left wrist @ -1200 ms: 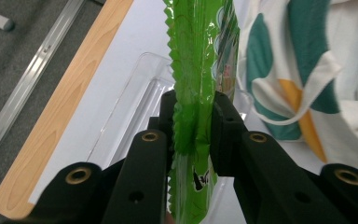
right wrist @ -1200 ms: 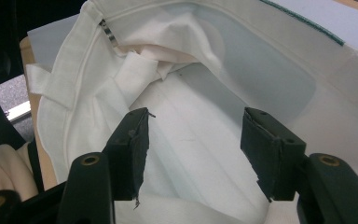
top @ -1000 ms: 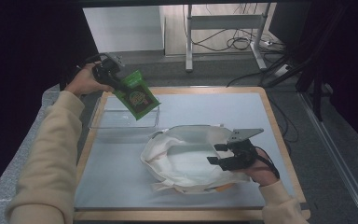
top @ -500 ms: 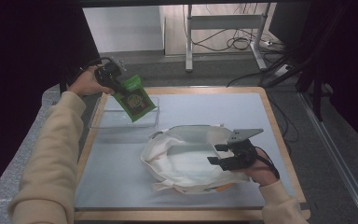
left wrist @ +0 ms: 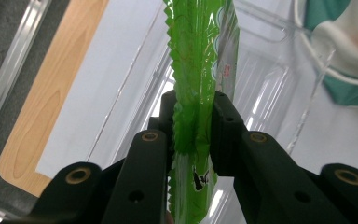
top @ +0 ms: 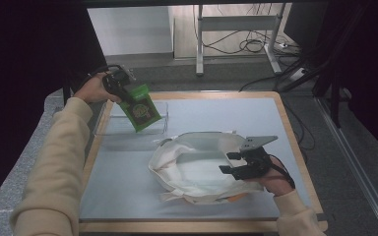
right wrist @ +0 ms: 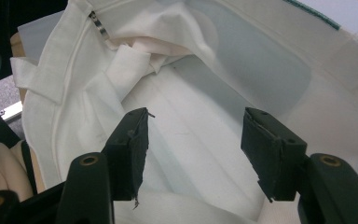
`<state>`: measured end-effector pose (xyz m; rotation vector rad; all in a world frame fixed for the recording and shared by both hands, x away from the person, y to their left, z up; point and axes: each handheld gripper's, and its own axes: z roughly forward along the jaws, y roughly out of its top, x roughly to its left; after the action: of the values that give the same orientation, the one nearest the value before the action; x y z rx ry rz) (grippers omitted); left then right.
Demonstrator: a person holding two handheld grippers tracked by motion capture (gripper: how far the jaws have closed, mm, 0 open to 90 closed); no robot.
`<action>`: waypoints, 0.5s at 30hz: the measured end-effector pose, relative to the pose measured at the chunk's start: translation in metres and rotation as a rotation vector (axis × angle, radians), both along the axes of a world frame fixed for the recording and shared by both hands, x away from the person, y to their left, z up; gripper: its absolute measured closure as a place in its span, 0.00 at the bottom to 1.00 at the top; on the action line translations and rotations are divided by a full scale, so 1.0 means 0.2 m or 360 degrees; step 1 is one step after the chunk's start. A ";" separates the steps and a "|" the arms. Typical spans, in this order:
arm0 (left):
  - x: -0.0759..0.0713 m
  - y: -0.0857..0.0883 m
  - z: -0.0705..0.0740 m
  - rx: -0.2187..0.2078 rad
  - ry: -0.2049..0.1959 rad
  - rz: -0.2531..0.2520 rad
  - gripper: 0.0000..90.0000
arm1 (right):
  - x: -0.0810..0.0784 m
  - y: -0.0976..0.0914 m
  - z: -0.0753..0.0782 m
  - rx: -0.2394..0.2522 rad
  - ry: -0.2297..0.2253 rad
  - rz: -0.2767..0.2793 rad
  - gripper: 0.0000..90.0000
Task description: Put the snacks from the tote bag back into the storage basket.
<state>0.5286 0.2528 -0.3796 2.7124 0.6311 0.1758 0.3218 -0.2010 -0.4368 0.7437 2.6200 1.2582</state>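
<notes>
Looking at the high view, the left gripper has dropped the green snack packet lower over the clear tray — likely bound for the white bag. Left gripper view: 2 fingers clamped on the packet's crimped edge. Right gripper view — fingers apart inside the bag's mouth, gripping nothing.

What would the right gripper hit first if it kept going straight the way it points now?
Most likely the inside of the white cloth bag. The right gripper has its fingers apart, aimed into the bag's open mouth, with nothing between them. How far off the inner fabric lies is hard to judge.
</notes>
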 end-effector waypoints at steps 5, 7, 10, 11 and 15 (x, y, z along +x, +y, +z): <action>0.03 -0.08 -0.08 0.0085 0.0014 -0.0044 0.87 | 0.00 0.00 -0.01 -0.0005 0.0004 0.0002 0.46; 0.04 -0.11 -0.10 0.0100 -0.0006 -0.0057 0.87 | 0.00 0.00 -0.01 -0.0007 0.0006 0.0002 0.46; 0.06 -0.15 -0.11 0.0106 -0.0060 -0.0073 0.86 | 0.00 0.00 -0.01 -0.0009 0.0009 -0.0001 0.45; 0.07 -0.16 -0.12 0.0115 -0.0085 -0.0072 0.85 | 0.01 0.00 -0.01 -0.0010 0.0009 -0.0001 0.45; 0.09 -0.22 -0.14 0.0119 -0.0175 -0.0087 0.81 | 0.01 0.00 -0.02 -0.0012 0.0012 -0.0003 0.45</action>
<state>0.5460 0.2092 -0.4075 2.7652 0.5283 0.3384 0.3238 -0.2016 -0.4405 0.7508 2.6278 1.2470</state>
